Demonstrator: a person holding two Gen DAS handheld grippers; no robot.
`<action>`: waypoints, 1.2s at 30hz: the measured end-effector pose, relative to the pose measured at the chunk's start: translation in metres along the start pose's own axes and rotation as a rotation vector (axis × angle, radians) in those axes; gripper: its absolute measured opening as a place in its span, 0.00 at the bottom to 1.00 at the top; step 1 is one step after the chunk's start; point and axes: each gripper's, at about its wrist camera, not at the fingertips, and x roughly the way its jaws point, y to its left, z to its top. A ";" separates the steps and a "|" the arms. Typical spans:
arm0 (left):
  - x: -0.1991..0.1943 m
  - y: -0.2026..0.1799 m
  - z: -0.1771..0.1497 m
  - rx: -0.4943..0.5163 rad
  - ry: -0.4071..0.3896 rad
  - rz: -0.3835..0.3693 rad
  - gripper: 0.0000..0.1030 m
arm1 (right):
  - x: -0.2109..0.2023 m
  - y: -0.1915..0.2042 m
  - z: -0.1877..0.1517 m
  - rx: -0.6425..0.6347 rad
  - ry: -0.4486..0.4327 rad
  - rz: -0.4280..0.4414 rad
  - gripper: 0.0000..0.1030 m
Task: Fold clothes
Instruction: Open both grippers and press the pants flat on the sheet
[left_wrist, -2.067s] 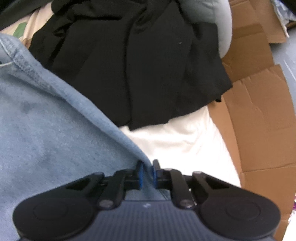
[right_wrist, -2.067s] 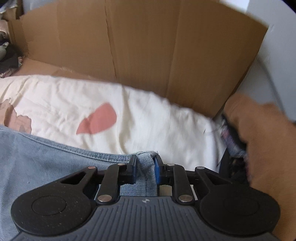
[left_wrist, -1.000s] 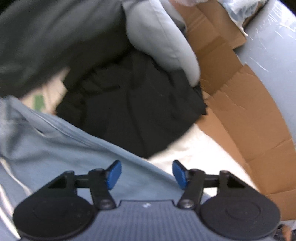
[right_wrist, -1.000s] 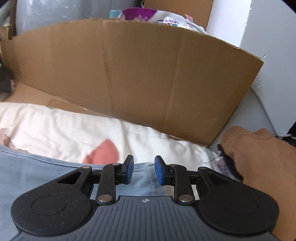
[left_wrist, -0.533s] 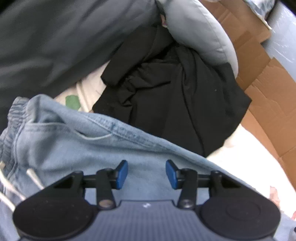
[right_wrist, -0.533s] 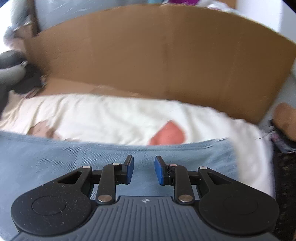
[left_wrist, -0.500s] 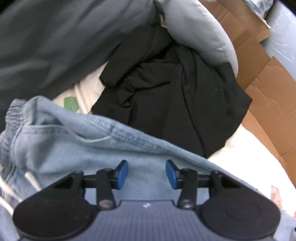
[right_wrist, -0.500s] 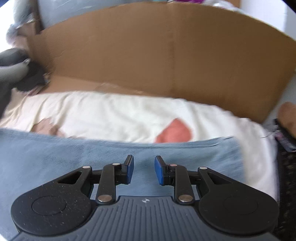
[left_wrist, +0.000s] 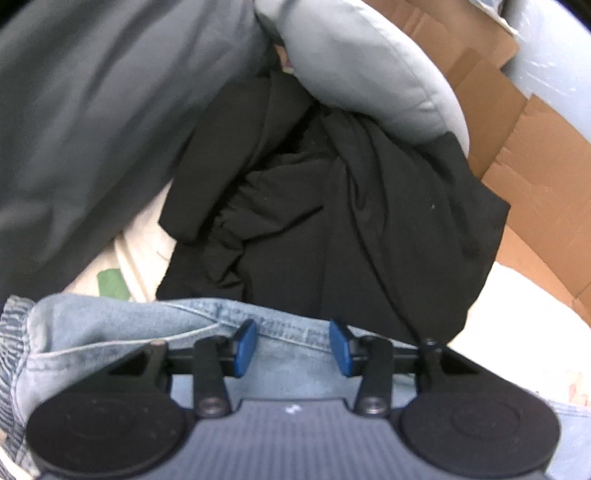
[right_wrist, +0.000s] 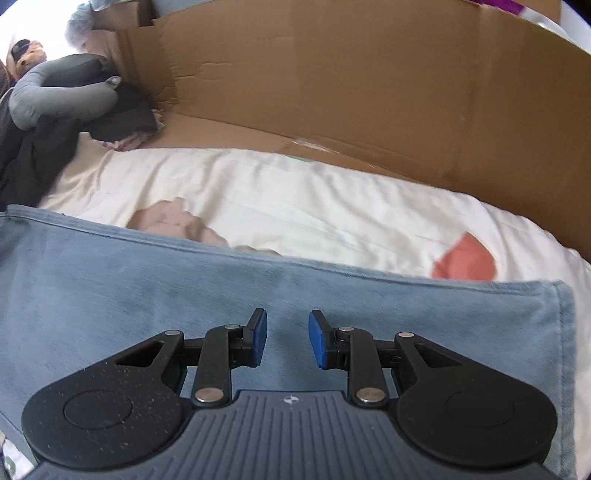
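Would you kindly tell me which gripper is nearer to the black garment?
Left. The left gripper sits open over the jeans with the black garment just beyond its fingertips. The right gripper is open over the jeans' far end, the garment far off.

Light-blue jeans (right_wrist: 147, 295) (flat) on bedding

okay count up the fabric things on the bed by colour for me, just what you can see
Light blue: 1, the denim jeans
Black: 1, the crumpled black garment
Grey: 2, the grey neck pillow and the dark grey cloth
Cream: 1, the patterned bedsheet
Total: 5
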 end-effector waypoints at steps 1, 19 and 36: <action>0.003 -0.001 0.000 0.001 0.004 0.002 0.44 | 0.001 0.004 0.002 -0.002 -0.005 0.004 0.31; -0.019 -0.035 -0.023 0.063 0.010 -0.037 0.45 | 0.038 0.018 0.012 0.075 0.045 -0.087 0.24; -0.033 -0.150 -0.098 0.329 0.052 -0.187 0.57 | 0.008 -0.039 -0.007 0.142 -0.023 -0.241 0.40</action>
